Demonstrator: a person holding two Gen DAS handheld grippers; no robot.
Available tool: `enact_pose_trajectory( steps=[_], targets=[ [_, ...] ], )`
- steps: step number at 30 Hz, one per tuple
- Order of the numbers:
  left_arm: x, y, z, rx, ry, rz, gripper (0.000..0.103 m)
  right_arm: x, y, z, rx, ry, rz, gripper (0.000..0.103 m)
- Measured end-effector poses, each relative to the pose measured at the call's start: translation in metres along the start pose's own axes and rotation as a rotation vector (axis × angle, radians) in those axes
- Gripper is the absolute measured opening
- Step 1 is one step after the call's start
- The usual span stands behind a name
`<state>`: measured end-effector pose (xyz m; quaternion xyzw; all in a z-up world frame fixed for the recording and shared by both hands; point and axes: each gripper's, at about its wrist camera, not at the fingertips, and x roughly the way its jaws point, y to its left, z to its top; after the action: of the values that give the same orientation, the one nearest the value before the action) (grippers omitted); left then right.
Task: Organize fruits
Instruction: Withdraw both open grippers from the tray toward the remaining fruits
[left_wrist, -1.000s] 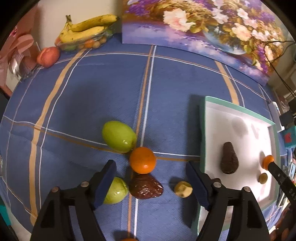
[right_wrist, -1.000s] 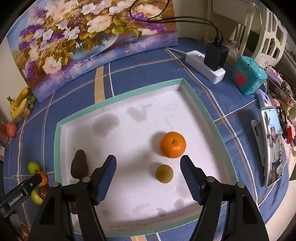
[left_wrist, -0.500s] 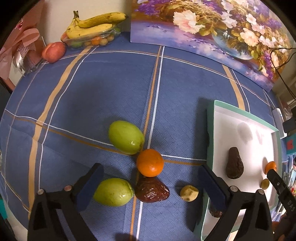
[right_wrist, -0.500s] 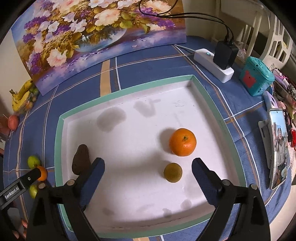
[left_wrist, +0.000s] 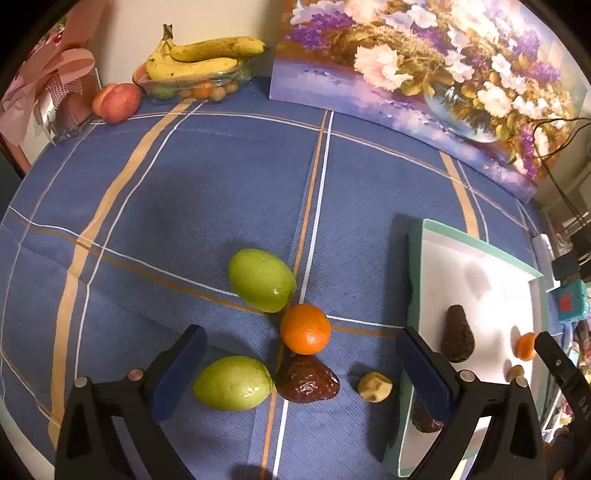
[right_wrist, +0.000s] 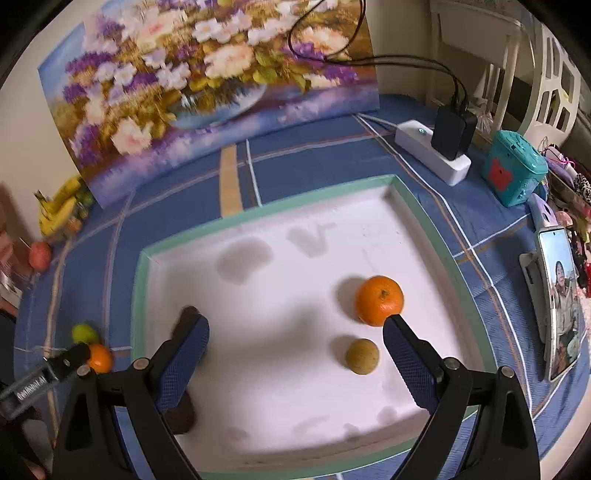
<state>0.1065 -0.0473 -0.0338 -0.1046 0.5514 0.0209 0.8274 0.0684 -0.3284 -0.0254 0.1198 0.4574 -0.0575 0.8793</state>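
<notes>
Left gripper (left_wrist: 299, 373) hangs wide open, empty, over loose fruit on the cloth, the near green fruit (left_wrist: 232, 383) lying sideways just inside its left finger, while the right gripper (right_wrist: 295, 354), also wide and empty, hovers over the tray (right_wrist: 439, 236).

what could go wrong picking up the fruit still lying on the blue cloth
The orange mandarin, dark wrinkled date and two green oval fruits lie packed together, so the open left gripper closing on one may nudge a neighbour and send it rolling. The small tan fruit sits close to the teal-rimmed white tray, where a finger could catch the rim.
</notes>
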Motion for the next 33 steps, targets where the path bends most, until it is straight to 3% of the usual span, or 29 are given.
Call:
enact_pose_trajectory(
  steps=[6, 12, 20, 25, 30, 33],
  targets=[
    [-0.019, 0.006, 0.0, -0.013, -0.02, -0.068, 0.103, -0.007, 0.006, -0.001, 0.01, -0.018, 0.059, 0.095],
    [-0.05, 0.014, -0.006, 0.005, -0.099, -0.042, 0.103, -0.022, 0.02, -0.001, -0.034, -0.05, 0.065, 0.095],
    [-0.072, 0.032, -0.019, 0.009, -0.116, -0.064, 0.097, -0.048, 0.031, -0.003, -0.027, -0.103, 0.174, 0.095],
    [-0.069, 0.049, -0.026, -0.023, -0.084, -0.06, 0.09, -0.057, 0.049, -0.008, -0.049, -0.091, 0.271, 0.075],
    [-0.053, 0.072, -0.031, -0.132, -0.034, -0.07, 0.089, -0.053, 0.073, -0.017, -0.121, -0.047, 0.317, 0.06],
    [-0.042, 0.079, -0.031, -0.186, -0.008, -0.067, 0.089, -0.045, 0.089, -0.023, -0.171, 0.0, 0.332, 0.056]
  ],
)
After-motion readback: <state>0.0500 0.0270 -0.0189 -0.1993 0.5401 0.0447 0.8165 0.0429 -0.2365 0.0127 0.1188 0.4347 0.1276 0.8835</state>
